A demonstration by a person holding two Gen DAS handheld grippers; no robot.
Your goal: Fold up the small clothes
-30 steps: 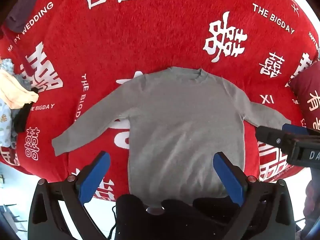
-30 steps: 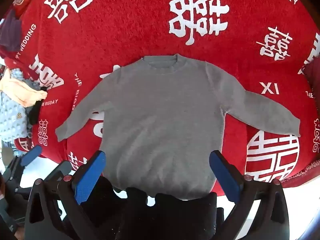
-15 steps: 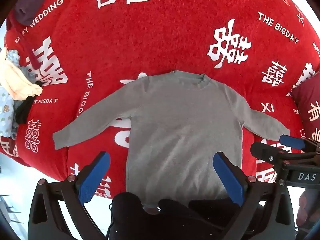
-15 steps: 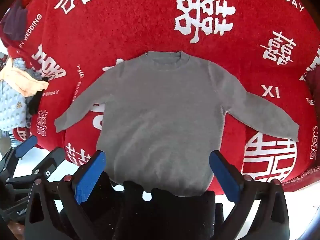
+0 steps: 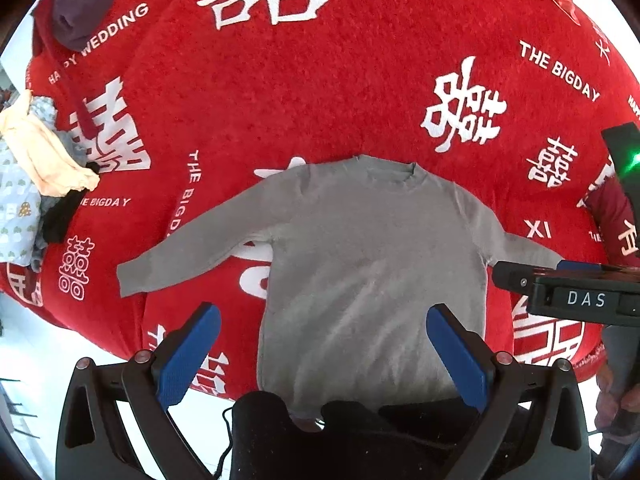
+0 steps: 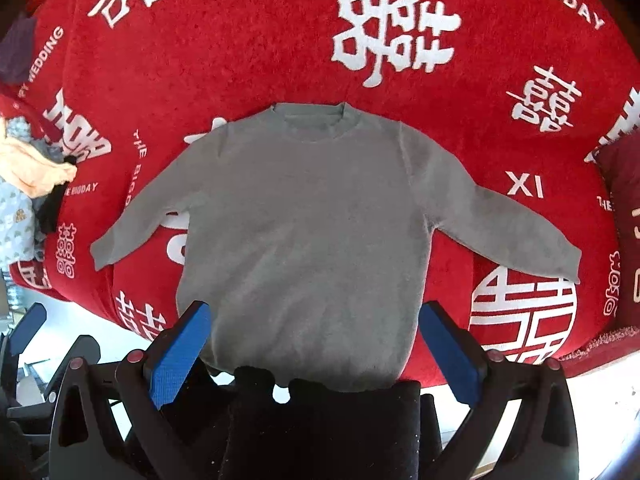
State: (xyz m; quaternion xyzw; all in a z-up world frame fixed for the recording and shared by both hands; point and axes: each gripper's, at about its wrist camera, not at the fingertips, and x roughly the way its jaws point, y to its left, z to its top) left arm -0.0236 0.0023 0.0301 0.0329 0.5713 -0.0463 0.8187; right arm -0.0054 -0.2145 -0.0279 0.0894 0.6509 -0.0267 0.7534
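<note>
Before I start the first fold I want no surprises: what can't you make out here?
- Hem of the grey sweater: both views, hidden behind the gripper bodies.
- Right cuff: left wrist view, covered by the right gripper.
- Clothes pile: cut by the left edge, single pieces unclear.

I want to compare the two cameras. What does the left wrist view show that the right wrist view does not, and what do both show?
Only the left wrist view shows the right tool from the side, marked DAS, over the sweater's sleeve end, plus a green light. Only the right wrist view shows that sleeve's cuff uncovered. Both show the grey sweater spread flat on the red blanket, a clothes pile and open blue-padded fingers.
</note>
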